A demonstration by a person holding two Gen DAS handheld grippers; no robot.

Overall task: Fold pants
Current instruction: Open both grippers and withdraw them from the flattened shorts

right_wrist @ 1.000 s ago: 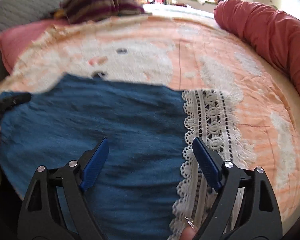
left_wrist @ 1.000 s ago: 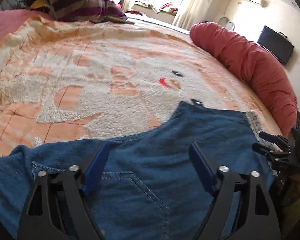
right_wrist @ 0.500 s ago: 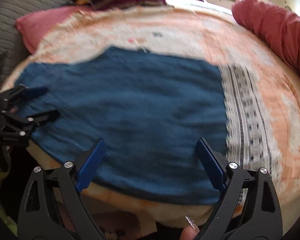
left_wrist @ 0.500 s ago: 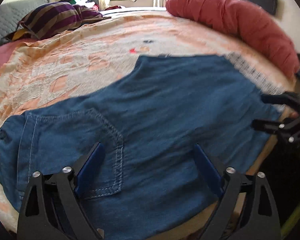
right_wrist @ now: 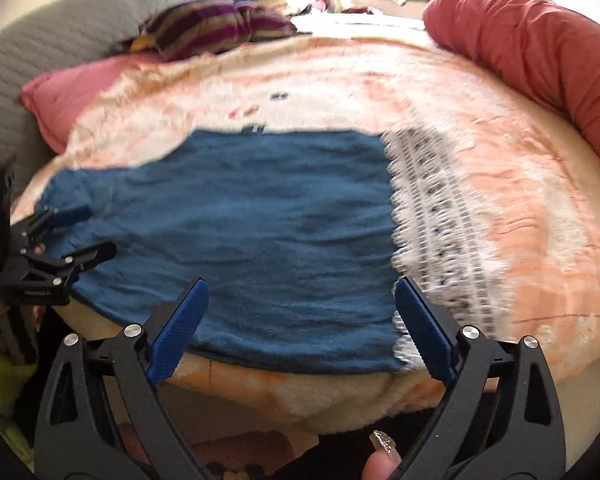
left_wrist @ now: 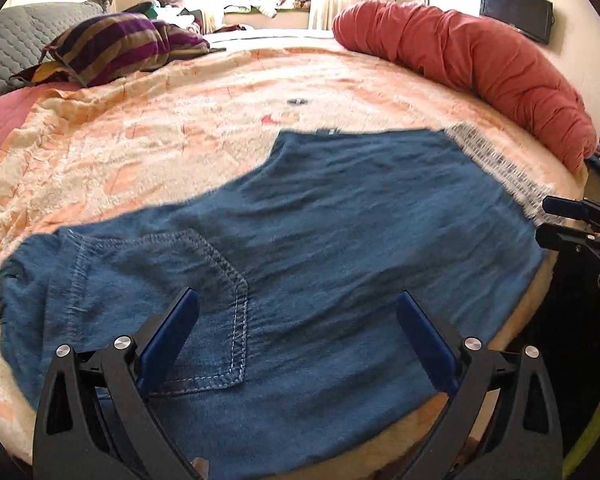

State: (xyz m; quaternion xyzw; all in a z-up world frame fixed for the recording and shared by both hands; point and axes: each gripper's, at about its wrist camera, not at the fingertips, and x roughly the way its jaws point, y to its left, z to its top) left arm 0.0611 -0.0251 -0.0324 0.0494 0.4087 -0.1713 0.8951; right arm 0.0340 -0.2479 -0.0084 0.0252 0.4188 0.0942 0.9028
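Blue denim pants [left_wrist: 320, 248] lie flat across the near edge of the bed, back pocket [left_wrist: 204, 280] up, with a white lace hem [left_wrist: 496, 164] at the right end. They also show in the right wrist view [right_wrist: 260, 232], lace hem [right_wrist: 432, 216] to the right. My left gripper [left_wrist: 296, 332] is open and empty, hovering above the pocket end. My right gripper [right_wrist: 300, 316] is open and empty, held just off the bed's near edge by the hem end. Each gripper shows in the other's view: the right one [left_wrist: 572, 224], the left one [right_wrist: 60, 240].
The bed has an orange and white blanket [left_wrist: 160, 120]. A striped pillow [left_wrist: 116, 44] and a pink pillow [right_wrist: 64, 92] lie at the far left, a long red bolster [left_wrist: 480, 68] along the right. A dark screen [left_wrist: 516, 10] hangs on the far wall.
Both grippers have pulled back and up from the pants, staying open. The pants now lie spread flat, and more of the bed and its near edge shows.
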